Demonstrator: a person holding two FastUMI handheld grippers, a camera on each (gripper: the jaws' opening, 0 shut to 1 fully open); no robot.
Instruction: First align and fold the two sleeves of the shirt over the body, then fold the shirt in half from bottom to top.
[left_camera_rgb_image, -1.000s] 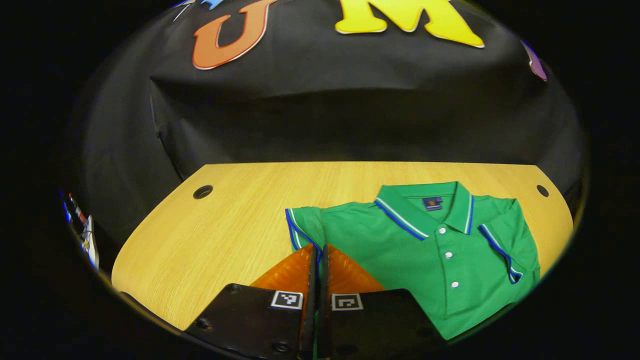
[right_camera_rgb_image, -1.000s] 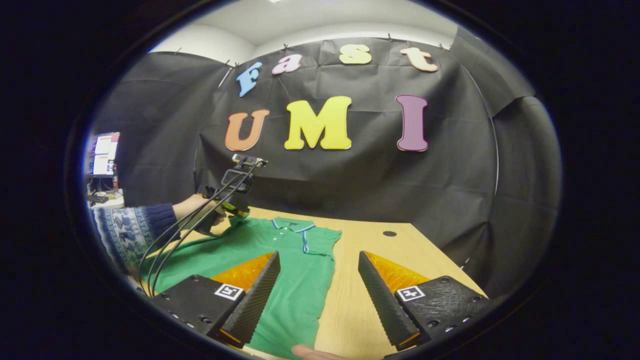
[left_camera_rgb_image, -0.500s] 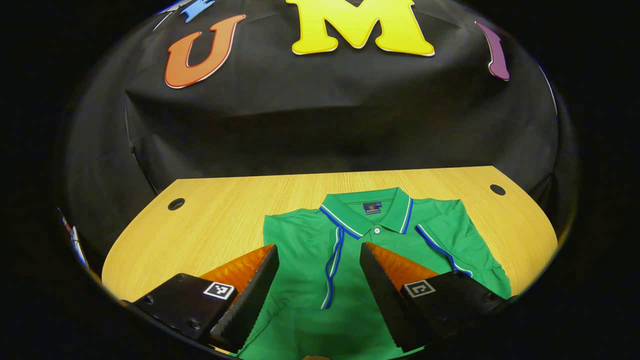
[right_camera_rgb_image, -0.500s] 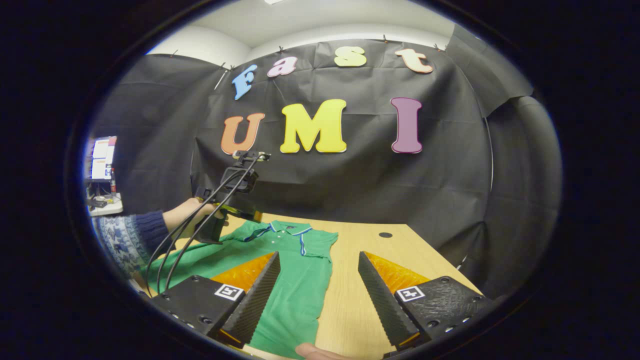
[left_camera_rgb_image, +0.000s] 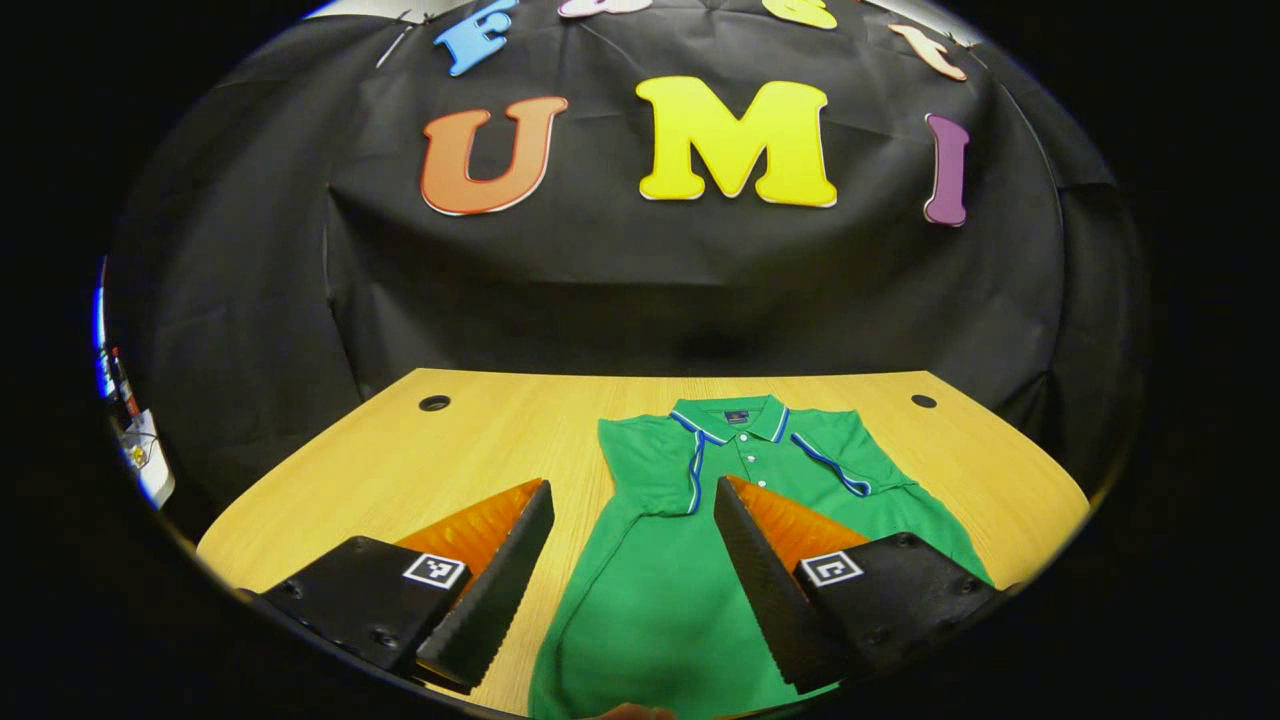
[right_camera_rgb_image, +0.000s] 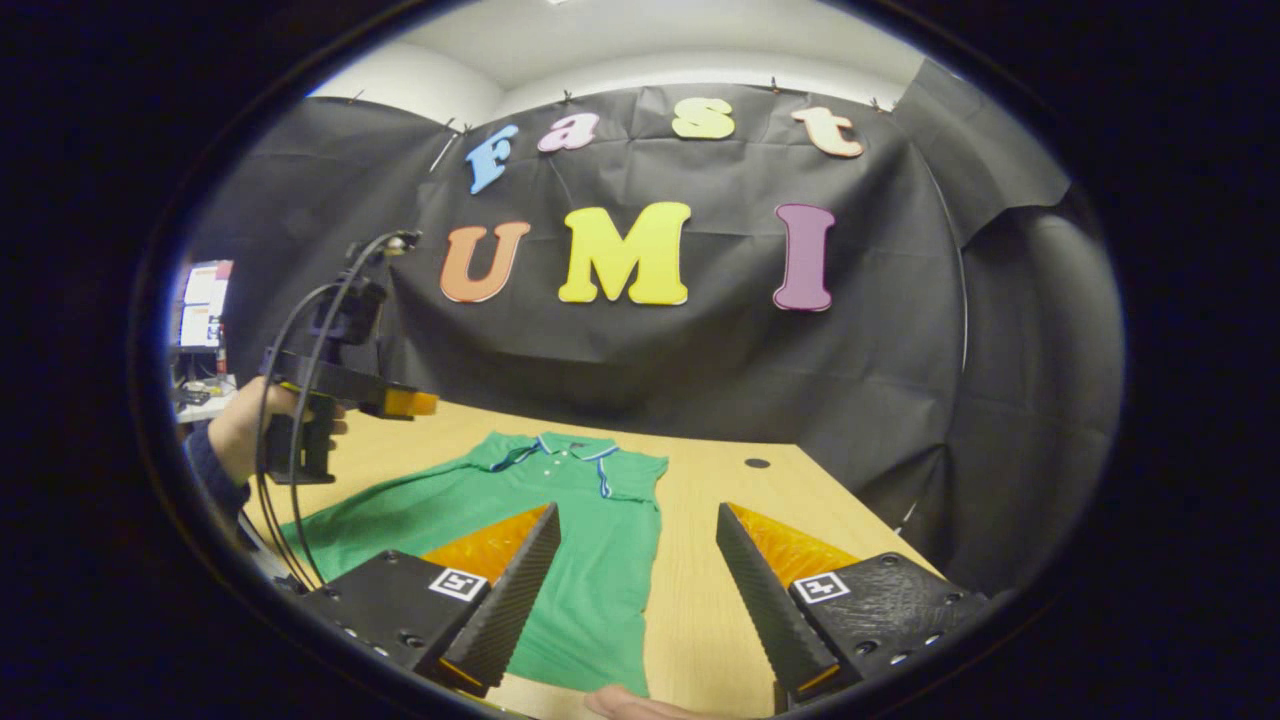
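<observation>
Both sleeves folded; shirt (left_camera_rgb_image: 660, 590) flat on table (left_camera_rgb_image: 470, 440).
Left gripper (left_camera_rgb_image: 632, 560) and right gripper (right_camera_rgb_image: 636, 585): jaws released, empty, above shirt.

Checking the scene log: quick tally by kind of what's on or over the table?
Green shirt: 1
Claws: 2, left claw and right claw, both open
Cable holes in the table: 2, left hole and right hole
Total: 5
</observation>
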